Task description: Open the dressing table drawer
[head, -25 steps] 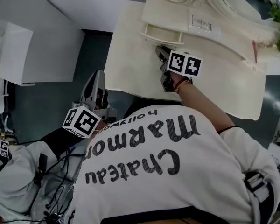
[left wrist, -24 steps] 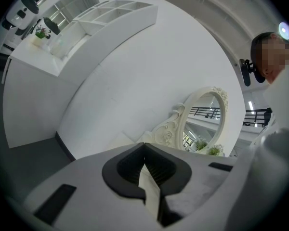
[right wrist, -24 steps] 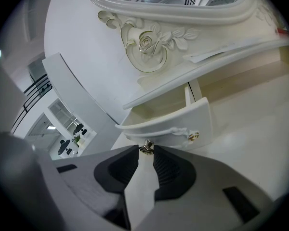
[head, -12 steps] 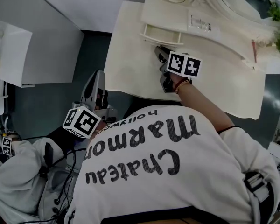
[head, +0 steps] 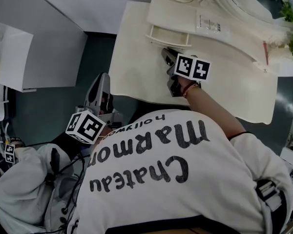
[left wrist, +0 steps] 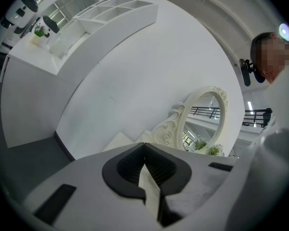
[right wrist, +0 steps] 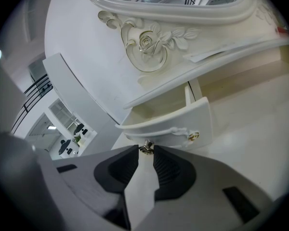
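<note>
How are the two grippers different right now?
The right gripper pinches the drawer's knob; the left gripper is shut on nothing. The right gripper is over the table; the left gripper hangs beside it, above the floor. Both are shut.

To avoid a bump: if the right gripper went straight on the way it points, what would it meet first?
The right gripper holds the small knob at its tips, so straight on it would likely press into the drawer front just behind.
</note>
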Demonstrator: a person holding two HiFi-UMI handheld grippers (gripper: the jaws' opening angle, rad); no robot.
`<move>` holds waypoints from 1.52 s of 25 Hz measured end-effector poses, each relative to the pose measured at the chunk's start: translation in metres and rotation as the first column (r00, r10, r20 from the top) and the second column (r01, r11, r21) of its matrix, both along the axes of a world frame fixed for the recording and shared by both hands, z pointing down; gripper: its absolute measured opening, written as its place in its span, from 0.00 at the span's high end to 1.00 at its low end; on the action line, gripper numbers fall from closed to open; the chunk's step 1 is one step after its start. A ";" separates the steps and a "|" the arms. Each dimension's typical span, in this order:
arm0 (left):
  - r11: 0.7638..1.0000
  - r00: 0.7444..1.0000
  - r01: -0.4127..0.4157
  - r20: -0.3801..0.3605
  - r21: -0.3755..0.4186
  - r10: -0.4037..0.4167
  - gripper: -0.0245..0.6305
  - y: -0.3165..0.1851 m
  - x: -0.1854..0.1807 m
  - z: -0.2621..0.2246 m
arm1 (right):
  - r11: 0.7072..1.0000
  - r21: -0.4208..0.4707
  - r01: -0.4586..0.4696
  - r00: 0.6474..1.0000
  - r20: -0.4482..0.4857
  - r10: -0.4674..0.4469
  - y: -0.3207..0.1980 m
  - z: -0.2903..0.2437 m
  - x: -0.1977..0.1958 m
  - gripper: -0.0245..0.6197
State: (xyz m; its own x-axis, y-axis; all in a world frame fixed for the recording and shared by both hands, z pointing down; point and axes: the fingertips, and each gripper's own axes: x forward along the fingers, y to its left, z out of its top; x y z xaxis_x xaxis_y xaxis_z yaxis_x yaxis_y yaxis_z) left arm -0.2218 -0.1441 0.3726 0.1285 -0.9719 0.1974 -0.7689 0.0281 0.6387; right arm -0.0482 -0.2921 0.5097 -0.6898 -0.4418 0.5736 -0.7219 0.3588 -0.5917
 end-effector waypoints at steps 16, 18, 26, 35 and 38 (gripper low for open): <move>1.000 1.000 0.002 -0.005 0.020 -0.002 0.93 0.006 -0.003 0.008 | 1.000 0.020 -0.003 1.000 -0.013 0.003 0.001 0.006 0.001 0.80; 1.000 1.000 0.003 -0.004 0.021 -0.002 0.93 0.008 -0.003 0.008 | 1.000 0.022 -0.001 1.000 -0.014 0.001 0.002 0.006 0.001 0.80; 1.000 1.000 -0.001 -0.003 0.020 0.001 0.93 0.008 -0.003 0.008 | 1.000 0.022 0.004 1.000 -0.016 -0.004 0.004 0.006 0.000 0.80; 1.000 1.000 0.001 0.001 0.029 -0.001 0.93 0.006 -0.003 0.007 | 1.000 0.023 0.008 1.000 -0.014 -0.008 0.008 0.007 0.000 0.80; 0.999 1.000 0.005 0.002 0.031 -0.005 0.93 0.007 -0.002 0.007 | 1.000 0.023 0.011 1.000 -0.012 -0.010 0.008 0.007 0.000 0.80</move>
